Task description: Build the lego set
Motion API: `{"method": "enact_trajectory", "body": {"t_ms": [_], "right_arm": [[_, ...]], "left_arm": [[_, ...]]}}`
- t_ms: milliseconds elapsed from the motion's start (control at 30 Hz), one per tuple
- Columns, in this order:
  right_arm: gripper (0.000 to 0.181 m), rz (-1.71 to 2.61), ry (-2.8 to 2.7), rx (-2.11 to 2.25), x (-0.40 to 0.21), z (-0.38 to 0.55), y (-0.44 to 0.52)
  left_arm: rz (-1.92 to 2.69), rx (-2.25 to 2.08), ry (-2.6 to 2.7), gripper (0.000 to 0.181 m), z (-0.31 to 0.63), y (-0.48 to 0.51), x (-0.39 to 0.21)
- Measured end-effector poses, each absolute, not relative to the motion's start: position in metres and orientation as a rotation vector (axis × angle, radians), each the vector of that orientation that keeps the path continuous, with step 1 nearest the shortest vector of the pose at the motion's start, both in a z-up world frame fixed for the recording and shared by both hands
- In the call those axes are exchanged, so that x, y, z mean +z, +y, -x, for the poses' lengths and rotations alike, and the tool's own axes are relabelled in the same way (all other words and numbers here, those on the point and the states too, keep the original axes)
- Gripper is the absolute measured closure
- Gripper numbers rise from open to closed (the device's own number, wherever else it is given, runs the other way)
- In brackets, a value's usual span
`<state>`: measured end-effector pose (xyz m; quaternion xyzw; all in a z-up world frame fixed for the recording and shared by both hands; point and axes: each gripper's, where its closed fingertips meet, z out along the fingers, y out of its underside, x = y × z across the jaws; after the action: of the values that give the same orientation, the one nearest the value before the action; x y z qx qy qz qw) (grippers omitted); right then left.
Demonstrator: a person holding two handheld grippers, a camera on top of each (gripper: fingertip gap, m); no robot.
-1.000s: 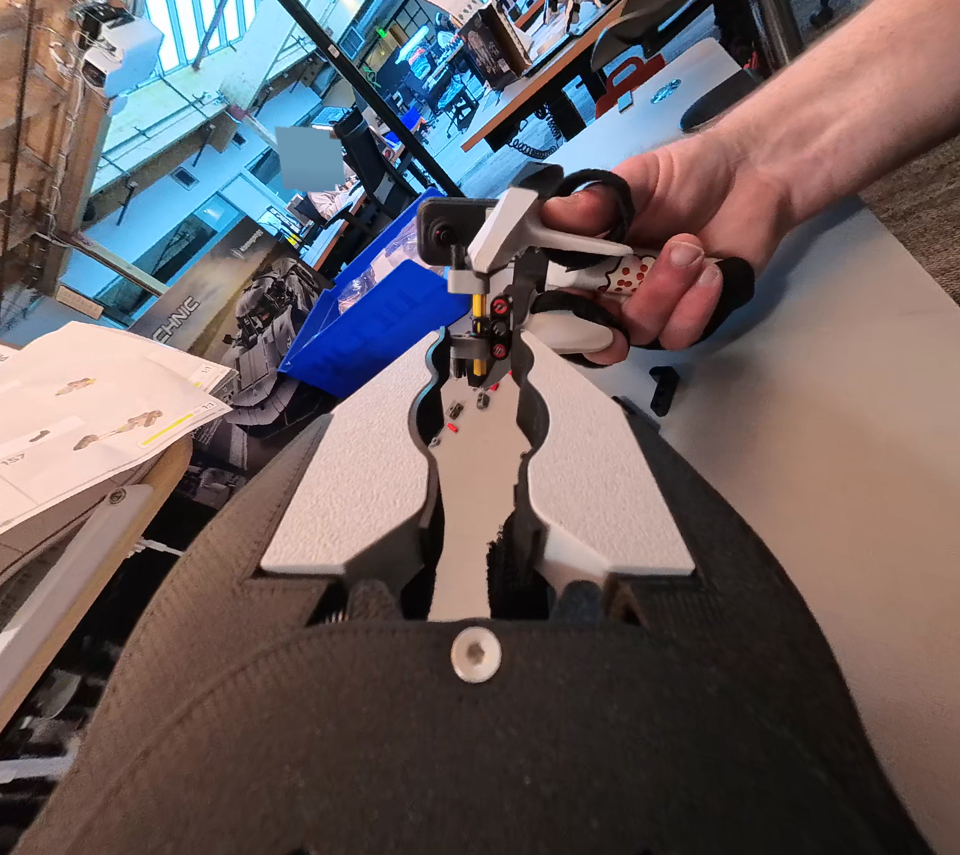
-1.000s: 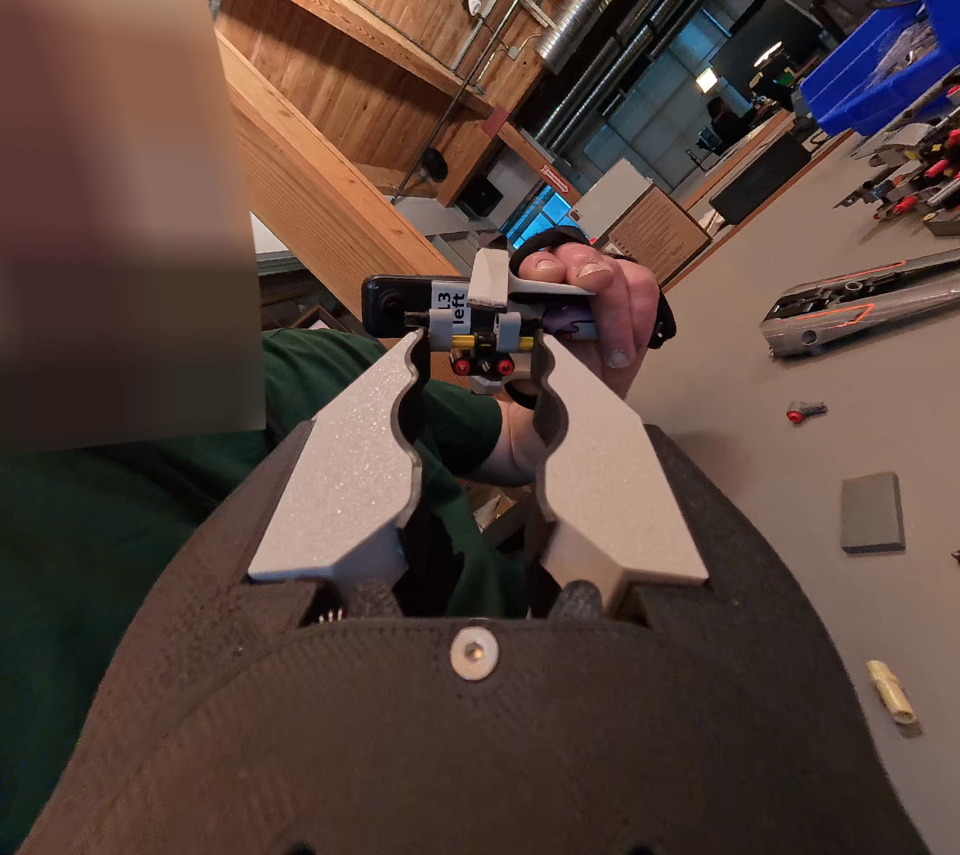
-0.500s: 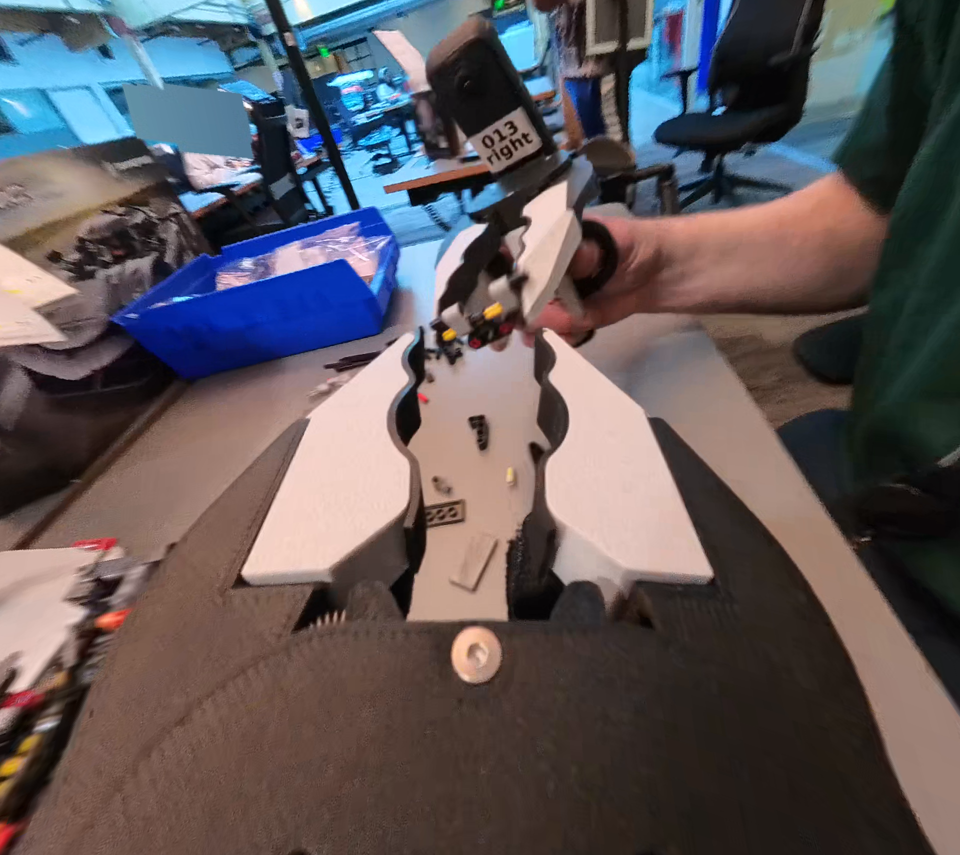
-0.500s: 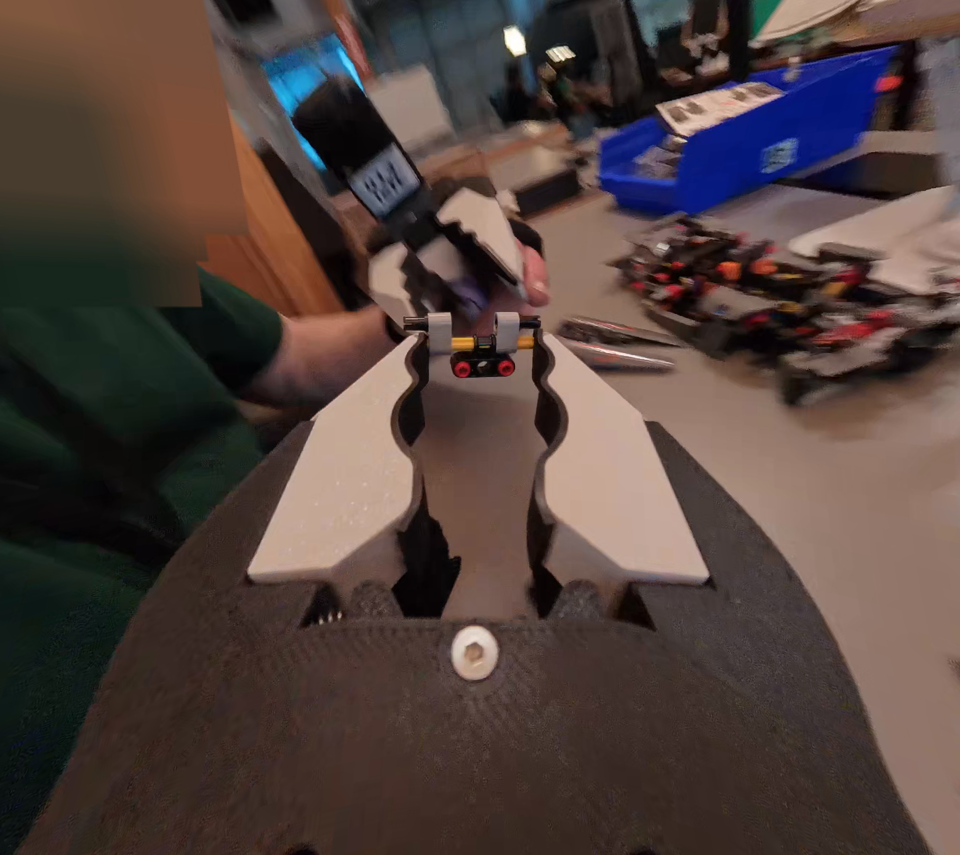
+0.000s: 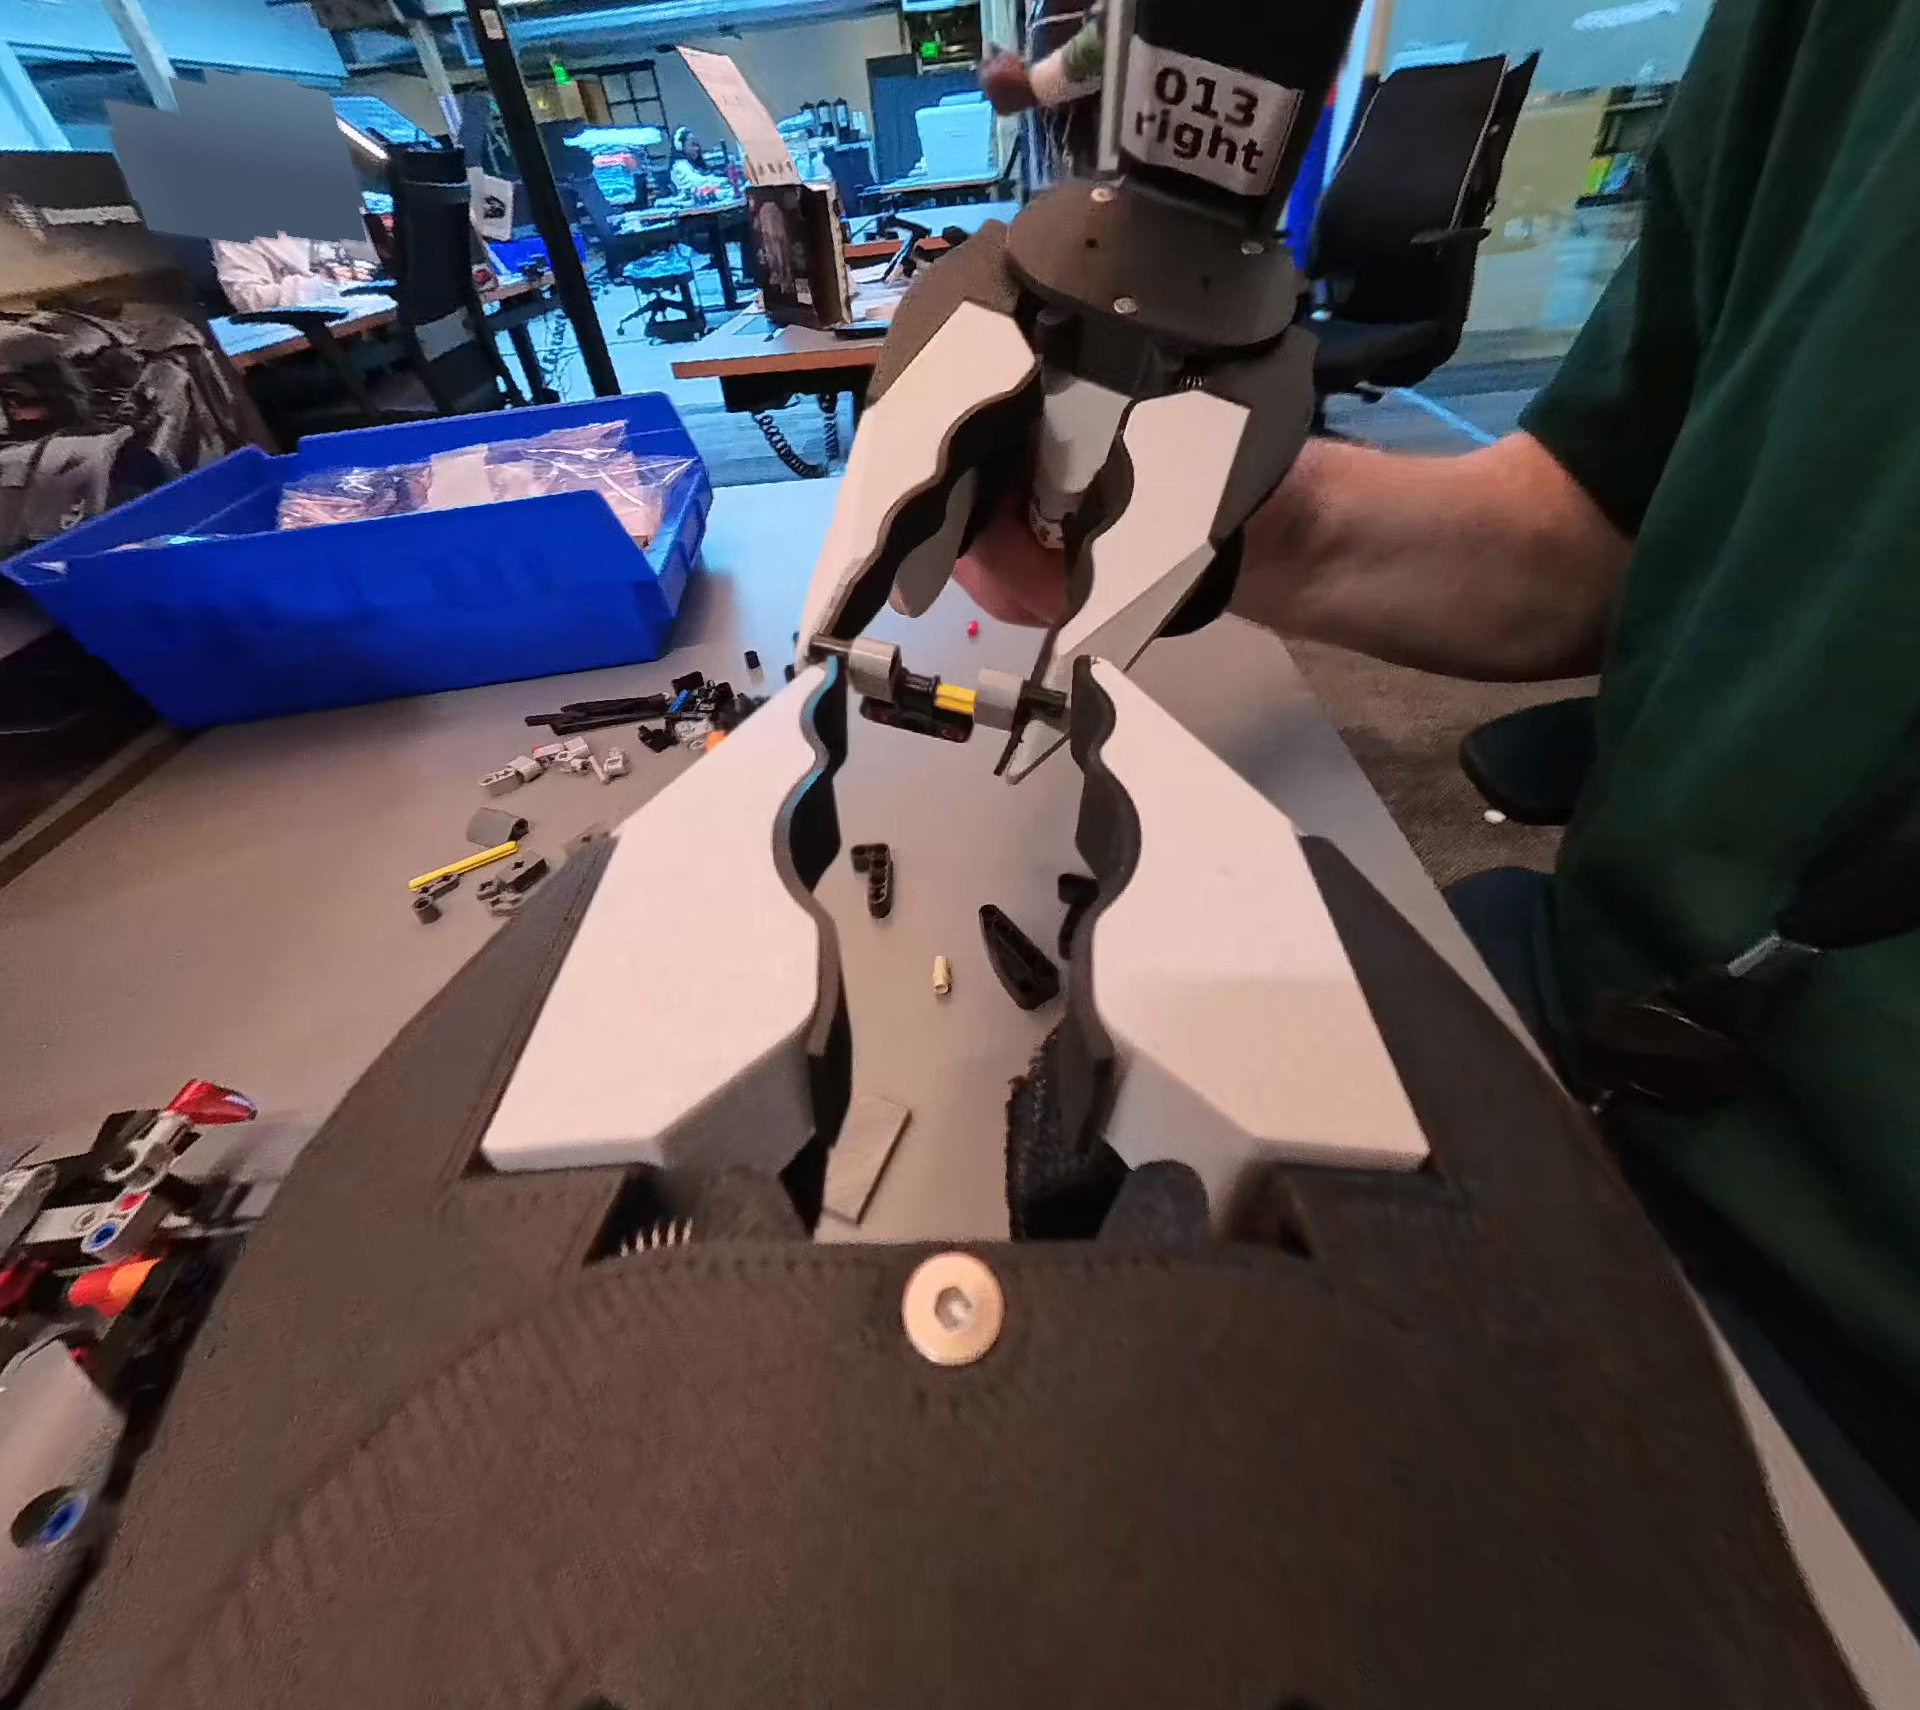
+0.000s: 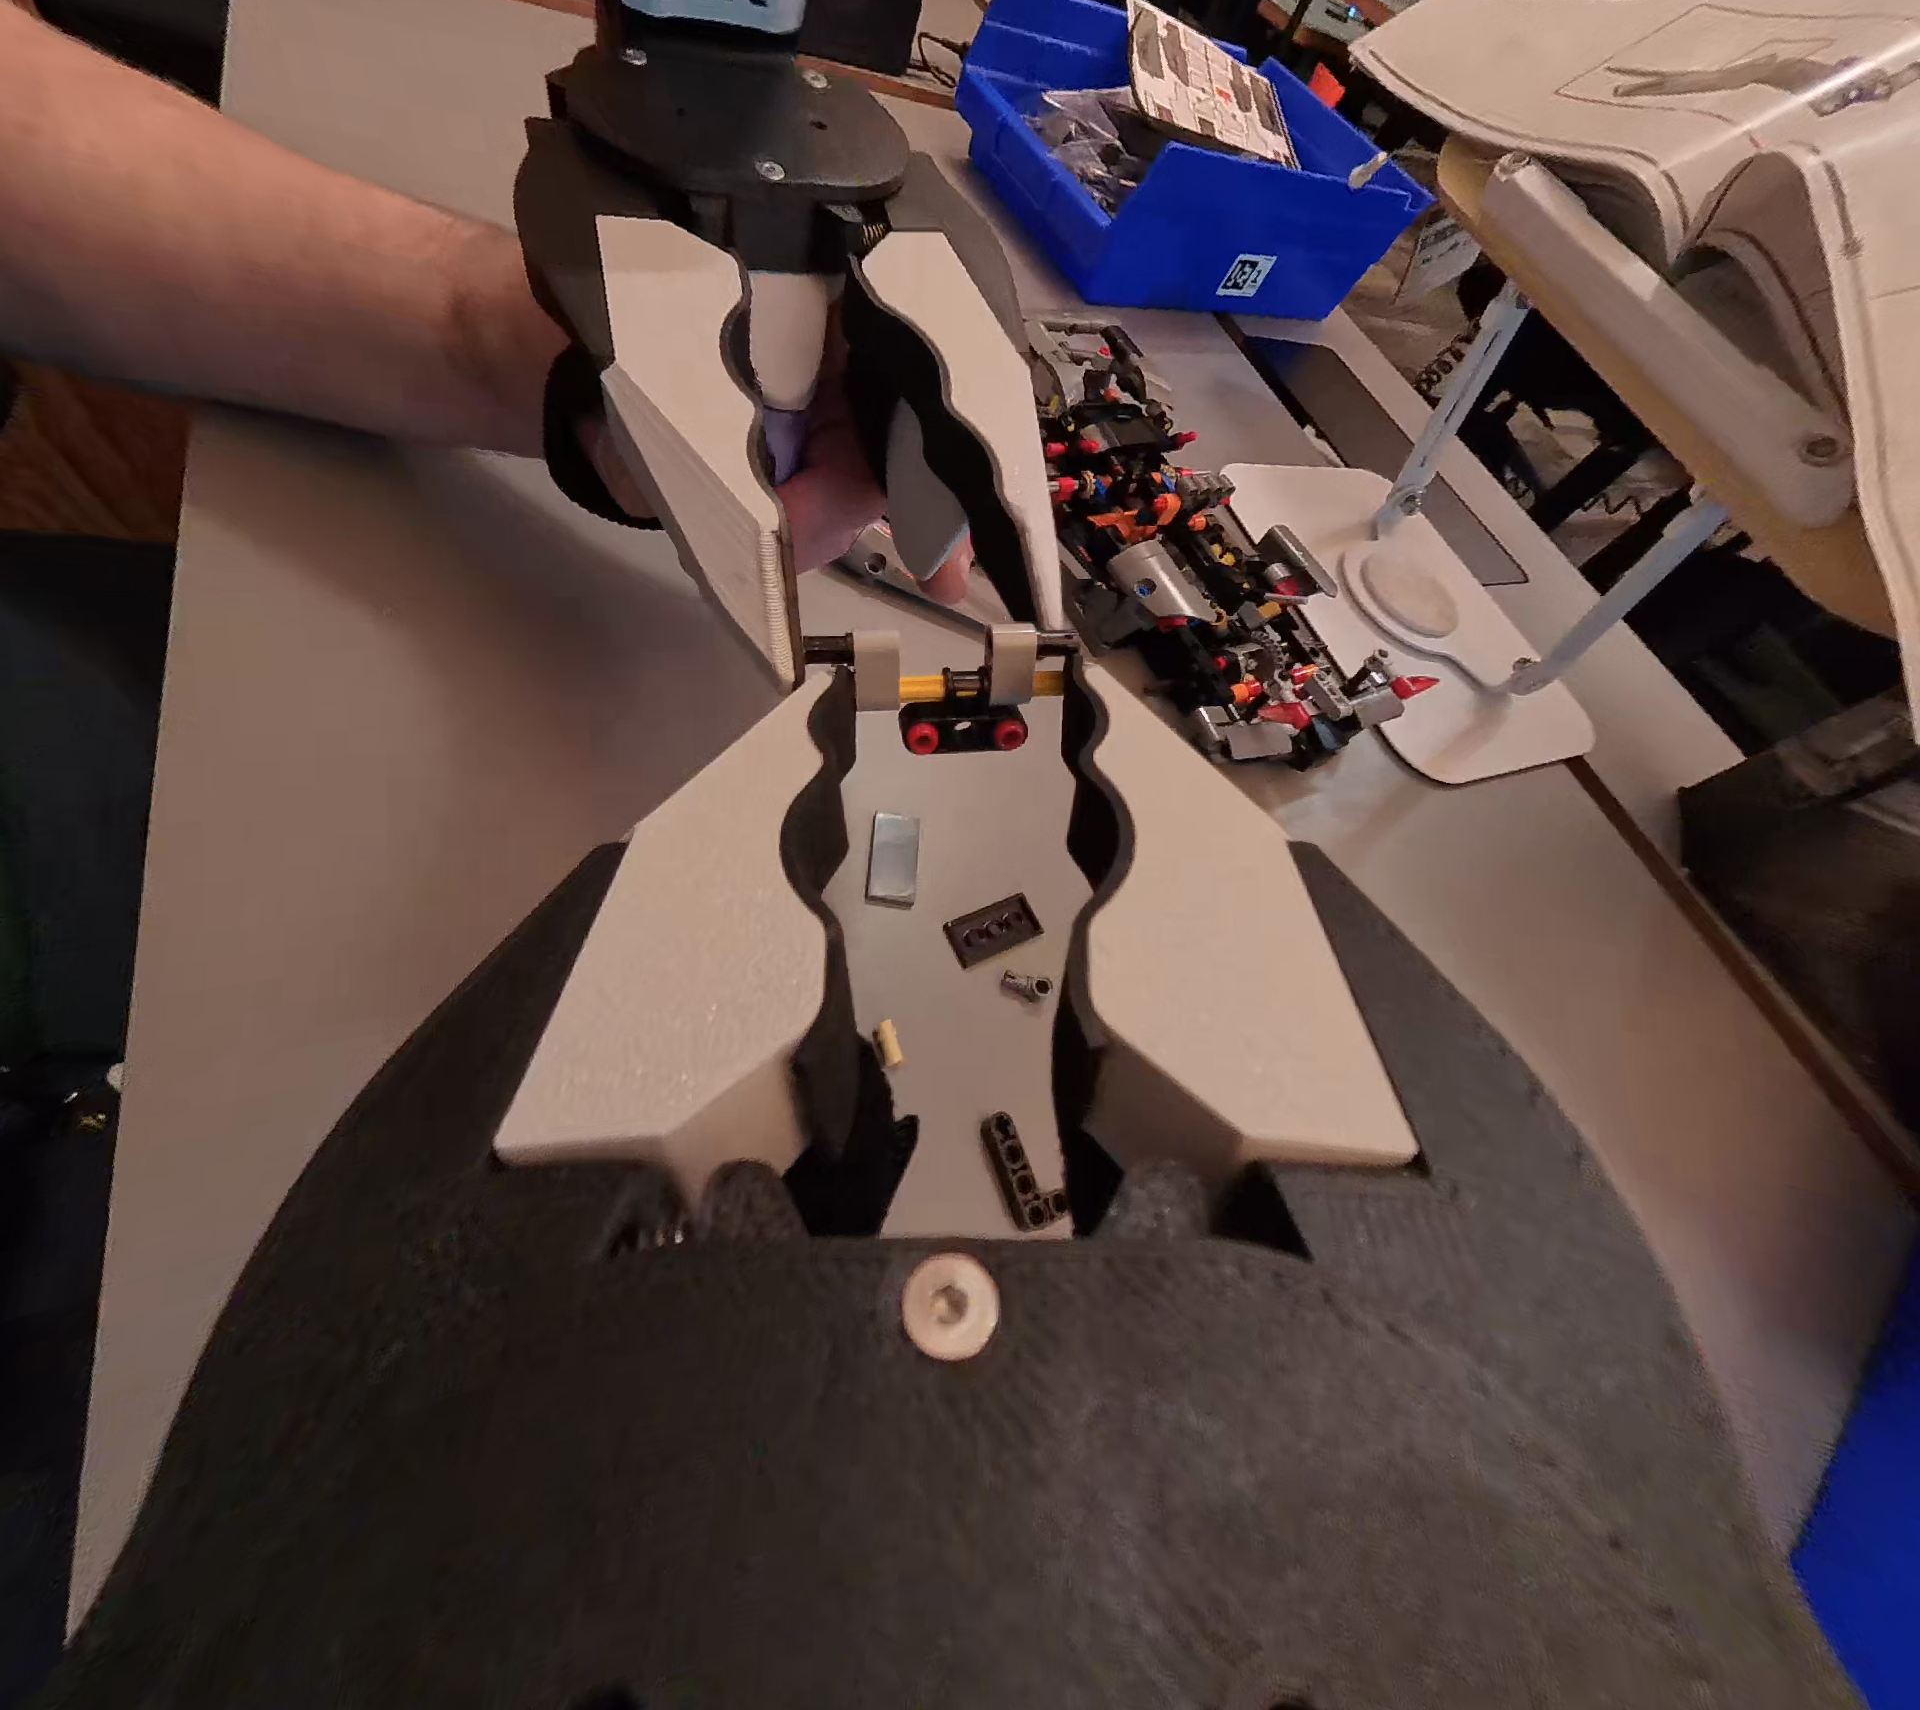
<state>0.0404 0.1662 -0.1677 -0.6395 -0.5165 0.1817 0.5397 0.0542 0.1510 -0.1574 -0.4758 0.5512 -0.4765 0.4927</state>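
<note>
A: How do the jaws stand?

B: The right gripper (image 6: 945, 673) has its jaws partly closed on a small lego subassembly (image 6: 951, 692): two light grey connectors on a black axle, a yellow axle between them, a black beam with red pins below. Each fingertip presses one end of it.

A: And the left gripper (image 5: 951, 673)?

B: Its jaws are spread about as wide as the subassembly, which sits between the tips. One tip seems to touch the end of the black axle; whether it truly grips, I cannot tell.

A: Where is the piece?

B: Held in the air above the desk (image 6: 416, 725), between the two grippers, which meet tip to tip, the right one angled down from above.

A: The hands?

B: The right hand (image 5: 1013, 564) wraps its handle behind the subassembly, forearm coming from the side. The left hand (image 6: 842, 497) does likewise.

A: Around it?

B: Below the subassembly lie loose parts: a grey tile (image 6: 894, 858), a dark plate (image 6: 992, 930), a black beam (image 6: 1023, 1172). Beyond it sit the partly built model (image 6: 1174, 559) and a blue bin (image 6: 1174, 154).
</note>
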Motion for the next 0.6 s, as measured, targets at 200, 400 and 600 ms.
{"method": "enact_trajectory", "body": {"t_ms": [200,400,600], "right_arm": [[0.143,1.507,-1.275,0.363,-0.1682,-0.0391,0.1655],[0.143,1.511,-1.309,0.326,-0.1712,-0.0397,0.1641],[0.143,1.506,-1.319,0.324,-0.1718,-0.0396,0.1637]], "left_arm": [[1.143,-1.18,1.343,0.141,-0.0535,0.1507,-0.1591],[1.143,-1.196,1.357,0.141,-0.0542,0.1495,-0.1622],[1.141,-1.208,1.362,0.142,-0.0543,0.149,-0.1626]]}}
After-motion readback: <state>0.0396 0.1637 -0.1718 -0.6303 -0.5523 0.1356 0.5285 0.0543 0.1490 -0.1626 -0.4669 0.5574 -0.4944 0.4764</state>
